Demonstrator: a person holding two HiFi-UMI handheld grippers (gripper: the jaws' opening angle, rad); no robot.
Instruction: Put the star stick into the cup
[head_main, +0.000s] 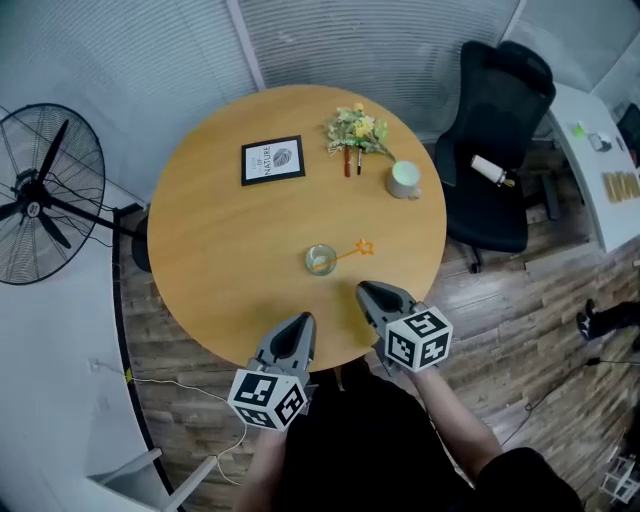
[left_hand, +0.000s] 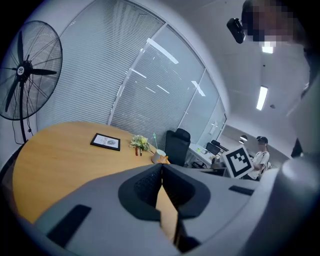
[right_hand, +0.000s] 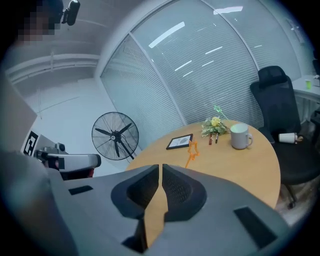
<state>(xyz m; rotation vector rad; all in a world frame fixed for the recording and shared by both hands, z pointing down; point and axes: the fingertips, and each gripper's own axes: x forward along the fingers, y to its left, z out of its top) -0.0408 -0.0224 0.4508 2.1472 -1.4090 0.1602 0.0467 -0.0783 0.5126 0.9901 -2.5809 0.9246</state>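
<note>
A small clear glass cup stands near the table's middle. The orange star stick leans in it, its lower end inside the cup and its star poking out over the rim to the right. In the right gripper view the star stick rises just above the jaws, and the cup is hidden behind them. My left gripper is at the table's near edge, below the cup, shut and empty. My right gripper is a little right of it, pointing at the cup, also shut and empty.
On the round wooden table stand a framed picture, a flower bunch with two markers, and a white mug. A black chair stands at the right, a floor fan at the left.
</note>
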